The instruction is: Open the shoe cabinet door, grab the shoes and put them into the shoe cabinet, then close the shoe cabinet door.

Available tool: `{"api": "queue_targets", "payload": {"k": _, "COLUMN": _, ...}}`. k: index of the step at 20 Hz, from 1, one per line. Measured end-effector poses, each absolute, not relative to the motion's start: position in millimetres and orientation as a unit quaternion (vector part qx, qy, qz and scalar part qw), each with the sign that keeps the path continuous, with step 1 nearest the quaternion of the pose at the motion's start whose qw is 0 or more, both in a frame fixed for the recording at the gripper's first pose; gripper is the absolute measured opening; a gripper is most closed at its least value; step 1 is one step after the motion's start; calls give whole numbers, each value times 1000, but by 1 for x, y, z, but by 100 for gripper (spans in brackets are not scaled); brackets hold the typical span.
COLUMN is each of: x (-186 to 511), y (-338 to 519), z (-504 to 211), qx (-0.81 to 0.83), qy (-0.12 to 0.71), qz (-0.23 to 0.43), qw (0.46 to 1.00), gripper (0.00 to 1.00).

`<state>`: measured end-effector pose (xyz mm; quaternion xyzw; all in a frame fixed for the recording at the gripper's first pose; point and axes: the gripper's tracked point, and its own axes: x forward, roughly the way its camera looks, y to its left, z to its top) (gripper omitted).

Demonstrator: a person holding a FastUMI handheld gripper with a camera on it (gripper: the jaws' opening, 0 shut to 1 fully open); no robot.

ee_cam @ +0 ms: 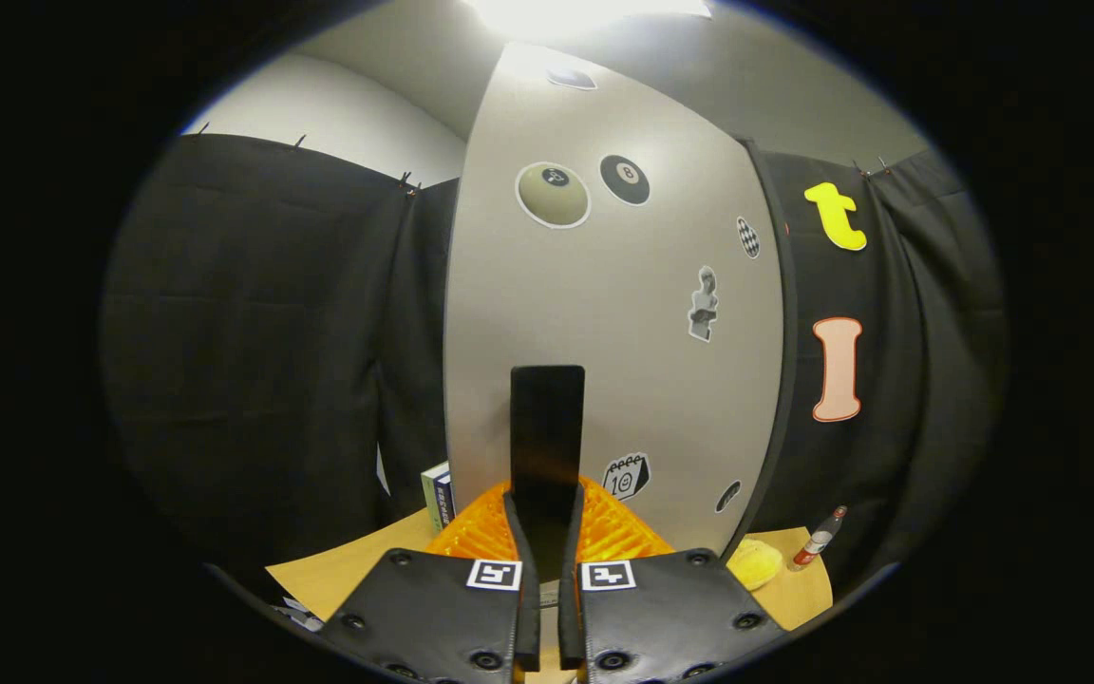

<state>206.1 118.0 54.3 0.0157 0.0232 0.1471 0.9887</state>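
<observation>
The jaws (pixel 547 570) are clenched on the thin black handle (pixel 547 437) of the cabinet door (pixel 604 313), right ahead; the door looks stiff and light; hold the handle low.

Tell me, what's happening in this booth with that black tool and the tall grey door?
A person is holding a two-finger tool up against a grey shoe cabinet door covered in stickers. Its fingers are nearly together around the door's black handle, though whether they press on it is hard to tell. An orange ribbed thing lies just under the handle. On the wooden table sit a small box, a yellow sponge and a little bottle.
</observation>
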Motion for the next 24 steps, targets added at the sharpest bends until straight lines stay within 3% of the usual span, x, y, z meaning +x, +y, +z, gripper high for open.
{"api": "queue_targets", "payload": {"k": 10, "x": 192, "y": 94, "z": 53, "qx": 6, "qy": 26, "qz": 157, "qw": 987, "gripper": 9}}
{"api": "queue_targets", "payload": {"k": 24, "x": 189, "y": 54, "z": 53, "qx": 10, "qy": 24, "qz": 97, "qw": 995, "gripper": 7}}
